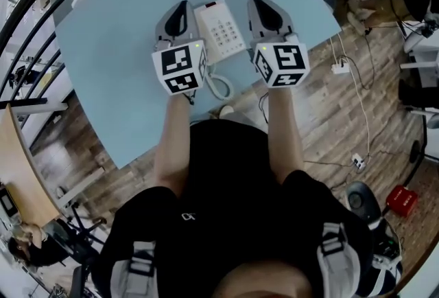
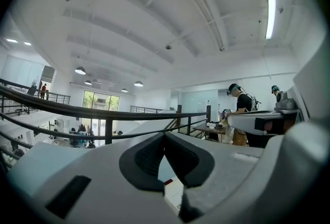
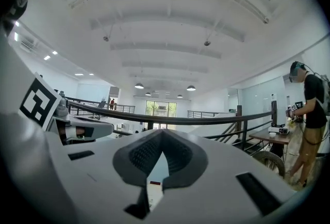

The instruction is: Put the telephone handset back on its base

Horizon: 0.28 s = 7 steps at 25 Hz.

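Item: white telephone [image 1: 219, 32], keypad up, flat on a light blue worktop [image 1: 116, 49], set toward the person's side of the surface and directly between the two grippers. The handset cannot be told apart from the base, since the left gripper overlaps the telephone's left side. A coiled cord [image 1: 219, 86] loops from the telephone toward the near edge. Left gripper [image 1: 182, 8]: just beside the telephone's left edge, fingers [image 2: 147, 158] drawn together at the tips with nothing between them; only worktop and a strip of white telephone show through the gap behind the tips. Right gripper [image 1: 257, 3]: just beside the telephone's right edge, fingers [image 3: 178, 155] likewise closed tip to tip and empty. Open room: a broad bare stretch of worktop lies left of and beyond the telephone. On the right only a narrow band separates the right gripper from the worktop's angled edge and corner. The near edge runs diagonally close behind both grippers. Surroundings: wooden floor [image 1: 329, 132] below that edge, and a dark railing [image 1: 41, 12] past the far left corner.
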Tool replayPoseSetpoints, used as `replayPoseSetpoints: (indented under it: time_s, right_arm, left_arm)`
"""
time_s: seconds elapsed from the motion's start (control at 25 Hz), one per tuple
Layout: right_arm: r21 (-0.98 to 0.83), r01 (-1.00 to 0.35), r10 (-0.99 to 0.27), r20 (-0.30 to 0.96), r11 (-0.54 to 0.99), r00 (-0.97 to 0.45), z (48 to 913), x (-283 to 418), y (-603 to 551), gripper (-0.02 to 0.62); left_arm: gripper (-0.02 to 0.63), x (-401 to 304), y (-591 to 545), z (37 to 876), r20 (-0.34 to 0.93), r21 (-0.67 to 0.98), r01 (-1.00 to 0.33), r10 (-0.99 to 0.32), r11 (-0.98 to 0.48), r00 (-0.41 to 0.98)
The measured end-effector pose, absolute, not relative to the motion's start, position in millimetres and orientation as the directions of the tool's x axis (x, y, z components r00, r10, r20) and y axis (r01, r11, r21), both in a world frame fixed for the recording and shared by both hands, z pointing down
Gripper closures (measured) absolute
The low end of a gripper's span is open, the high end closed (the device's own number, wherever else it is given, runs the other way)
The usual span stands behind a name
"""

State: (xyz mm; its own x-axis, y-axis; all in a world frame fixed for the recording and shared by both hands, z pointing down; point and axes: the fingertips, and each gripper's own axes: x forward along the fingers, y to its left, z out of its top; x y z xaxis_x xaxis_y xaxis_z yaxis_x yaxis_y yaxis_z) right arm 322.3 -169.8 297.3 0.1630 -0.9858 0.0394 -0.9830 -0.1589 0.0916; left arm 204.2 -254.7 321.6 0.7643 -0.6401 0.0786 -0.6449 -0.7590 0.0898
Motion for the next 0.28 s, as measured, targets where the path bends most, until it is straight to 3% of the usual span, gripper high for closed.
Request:
replayPoseSetpoints:
  time_s: [0.28]
  right_arm:
    - [0.107,-0.984,-0.987,0.054,-0.142,0.149,304.4,324.2,-169.9,0.600]
  left_arm:
    - [0.606,214.7,-253.9,337.0,0.103,0.104,-0.637,-0.629,-0.764,0.771]
